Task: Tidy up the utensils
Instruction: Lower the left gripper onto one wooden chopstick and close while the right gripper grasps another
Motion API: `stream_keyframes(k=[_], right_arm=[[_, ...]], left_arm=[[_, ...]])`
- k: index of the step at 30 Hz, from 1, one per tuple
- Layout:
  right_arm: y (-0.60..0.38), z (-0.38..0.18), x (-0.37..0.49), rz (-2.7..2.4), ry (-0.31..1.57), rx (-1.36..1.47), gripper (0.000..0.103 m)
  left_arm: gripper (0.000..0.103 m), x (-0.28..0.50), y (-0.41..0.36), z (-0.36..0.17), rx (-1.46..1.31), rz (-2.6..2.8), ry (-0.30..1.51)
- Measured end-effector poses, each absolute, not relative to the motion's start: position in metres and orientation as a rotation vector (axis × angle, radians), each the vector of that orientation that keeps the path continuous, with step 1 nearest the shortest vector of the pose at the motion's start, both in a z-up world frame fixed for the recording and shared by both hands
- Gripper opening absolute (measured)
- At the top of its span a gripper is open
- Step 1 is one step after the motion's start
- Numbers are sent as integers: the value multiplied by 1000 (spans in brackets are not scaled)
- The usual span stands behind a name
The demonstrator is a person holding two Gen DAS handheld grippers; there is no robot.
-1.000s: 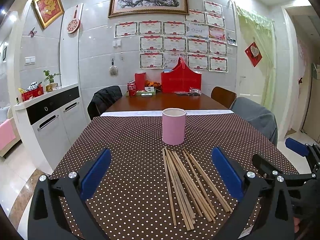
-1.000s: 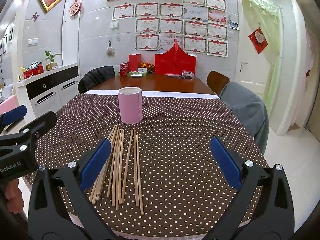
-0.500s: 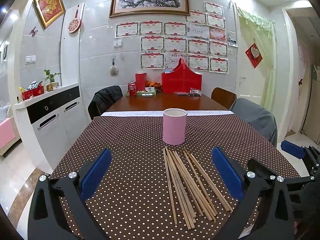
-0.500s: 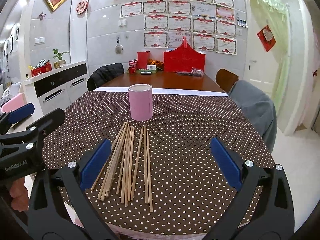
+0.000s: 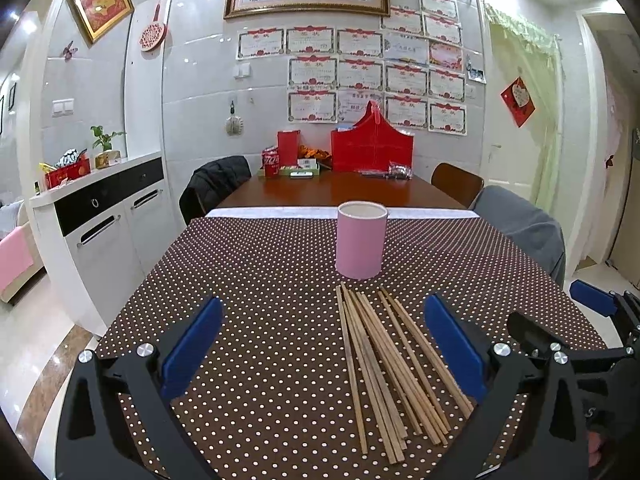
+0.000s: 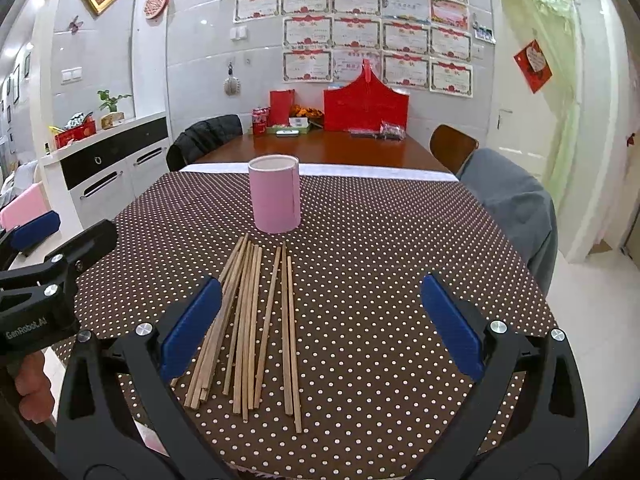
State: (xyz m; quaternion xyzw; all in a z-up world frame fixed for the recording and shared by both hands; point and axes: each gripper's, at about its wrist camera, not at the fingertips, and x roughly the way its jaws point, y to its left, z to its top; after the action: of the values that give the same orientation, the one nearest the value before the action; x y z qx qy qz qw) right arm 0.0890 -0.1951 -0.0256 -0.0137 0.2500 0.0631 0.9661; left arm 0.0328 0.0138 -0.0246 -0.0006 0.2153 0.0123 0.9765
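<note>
Several wooden chopsticks (image 5: 384, 368) lie loose side by side on the brown polka-dot tablecloth (image 5: 260, 280), just in front of a pink cylindrical holder (image 5: 361, 240) that stands upright and looks empty. The chopsticks (image 6: 256, 320) and the holder (image 6: 275, 194) also show in the right wrist view. My left gripper (image 5: 324, 352) is open and empty, above the cloth to the left of the chopsticks. My right gripper (image 6: 320, 328) is open and empty, above the right side of the chopsticks. Each gripper shows at the edge of the other's view.
Bare wood table (image 5: 340, 190) beyond the cloth holds red boxes (image 5: 370, 148), a can and small items. Chairs stand at the far left (image 5: 214, 184) and right, one under a grey cover (image 5: 520, 224). A white sideboard (image 5: 100, 216) stands left. The table's near edge is just below the grippers.
The right gripper has moved forward and a little left, nearer the chopsticks and holder. The left gripper has hardly moved. Both stay open.
</note>
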Motion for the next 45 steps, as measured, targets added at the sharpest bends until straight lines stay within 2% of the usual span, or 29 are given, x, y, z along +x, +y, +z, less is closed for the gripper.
stream_keyframes(k=[33,45], right_arm=[[-186,-114,199,44,860,-30,98],[-173,-118,223,-46,904,-55,98]], left_arm=[[99,133,44,-109,-68,59,765],[99,157,55,-125,-132,-54,830]])
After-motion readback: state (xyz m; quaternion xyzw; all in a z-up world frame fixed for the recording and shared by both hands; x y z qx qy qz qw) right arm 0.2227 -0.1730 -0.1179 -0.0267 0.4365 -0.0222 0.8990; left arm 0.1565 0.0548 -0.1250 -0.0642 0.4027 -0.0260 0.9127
